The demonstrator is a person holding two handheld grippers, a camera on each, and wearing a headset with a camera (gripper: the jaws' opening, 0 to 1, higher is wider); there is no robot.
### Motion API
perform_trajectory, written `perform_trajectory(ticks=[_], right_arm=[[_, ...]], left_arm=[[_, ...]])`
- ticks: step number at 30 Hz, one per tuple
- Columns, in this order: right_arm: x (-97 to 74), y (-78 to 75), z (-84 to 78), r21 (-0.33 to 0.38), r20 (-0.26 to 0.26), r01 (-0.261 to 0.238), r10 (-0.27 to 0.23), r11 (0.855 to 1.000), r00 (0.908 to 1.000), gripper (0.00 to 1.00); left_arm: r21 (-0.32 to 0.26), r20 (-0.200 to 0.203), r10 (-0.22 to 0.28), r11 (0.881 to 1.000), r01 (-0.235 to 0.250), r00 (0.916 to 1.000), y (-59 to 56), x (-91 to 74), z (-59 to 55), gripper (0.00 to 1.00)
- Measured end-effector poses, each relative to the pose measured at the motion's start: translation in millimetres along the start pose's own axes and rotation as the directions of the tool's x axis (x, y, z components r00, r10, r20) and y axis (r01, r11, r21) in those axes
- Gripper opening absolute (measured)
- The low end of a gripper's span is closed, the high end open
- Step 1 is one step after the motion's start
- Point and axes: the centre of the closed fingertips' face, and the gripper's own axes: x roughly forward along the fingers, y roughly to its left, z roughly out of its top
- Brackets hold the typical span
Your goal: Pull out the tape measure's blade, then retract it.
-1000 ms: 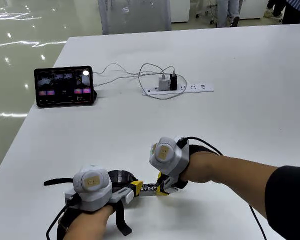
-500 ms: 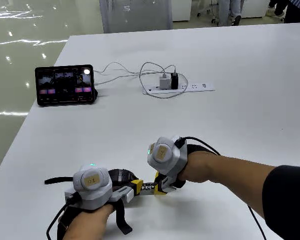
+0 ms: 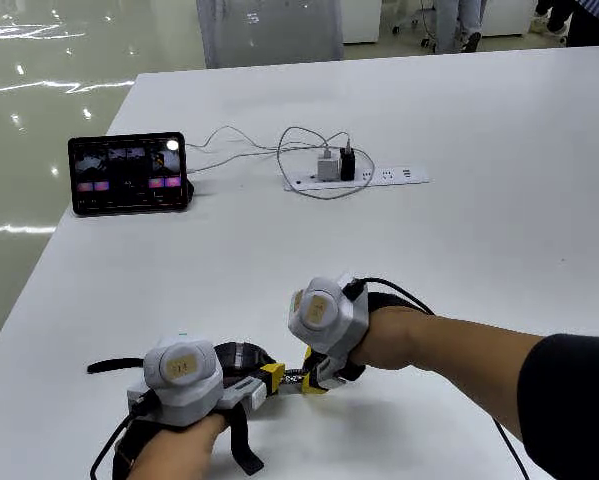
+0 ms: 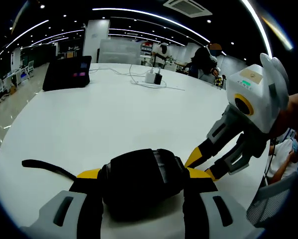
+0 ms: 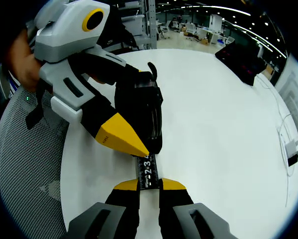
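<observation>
the black tape measure [image 4: 141,181] lies on the white tabletop [image 3: 459,230] near its front edge, toward the front left corner, with its black strap [image 4: 44,167] trailing off to the left. the left tongs [image 4: 145,174] are clenched on its case, one yellow-tipped jaw on each side. a short run of blade [image 5: 148,172] sticks out of the case, and the right tongs [image 5: 149,185] are clenched on its end, close to the case. the left hand [image 3: 174,450] reaches in from the front edge, its tongs pointing right and level with the tabletop. the right hand [image 3: 394,335] comes in from the right on a dark-sleeved forearm, wrist bent, tongs angled down and left. a lit tablet [image 3: 129,172] stands near the left edge, and a power strip [image 3: 364,177] with looping cables lies further back.
</observation>
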Motion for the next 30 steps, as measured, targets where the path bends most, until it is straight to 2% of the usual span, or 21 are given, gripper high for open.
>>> perform_trajectory(ticks=[16, 30], right_arm=[[5.7, 0.4, 9.5, -0.013, -0.012, 0.002, -0.003, 1.0, 0.9999, 0.1], [12.0, 2.1, 22.6, -0.006, 0.017, 0.0, 0.0, 1.0, 0.9999, 0.1]], left_arm=[[-0.003, 0.001, 0.006, 1.0, -0.006, 1.0, 0.2, 0.5, -0.1, 0.61], [-0.005, 0.002, 0.003, 1.0, -0.003, 1.0, 0.4, 0.7, 0.1, 0.61]])
